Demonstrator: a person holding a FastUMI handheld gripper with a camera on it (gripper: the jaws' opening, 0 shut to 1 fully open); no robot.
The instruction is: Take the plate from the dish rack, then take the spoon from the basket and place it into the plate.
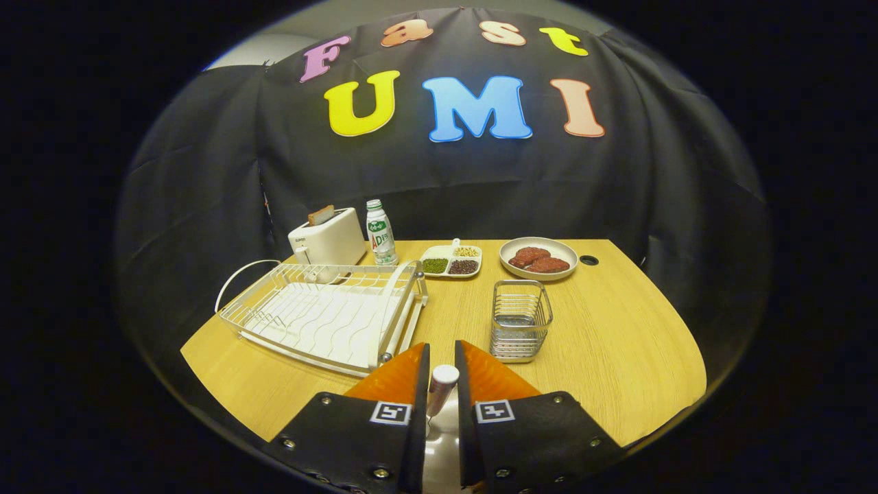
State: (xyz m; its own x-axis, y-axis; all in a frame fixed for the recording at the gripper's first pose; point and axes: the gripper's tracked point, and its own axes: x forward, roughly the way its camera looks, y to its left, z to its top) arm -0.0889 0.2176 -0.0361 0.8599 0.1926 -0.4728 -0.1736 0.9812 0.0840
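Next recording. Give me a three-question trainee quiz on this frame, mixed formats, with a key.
1. True or false: a plate stands in the dish rack.
2. Which thing is pinched between the fingers of the claw? A) a spoon B) a bottle C) a slice of toast
3. Fill in: the plate of meat patties lies on the table beyond the wire ____.

Key: 1 false, the rack is bare; 2 A, both fingers press on its white-tipped handle; 3 basket, which stands just ahead of the fingers.
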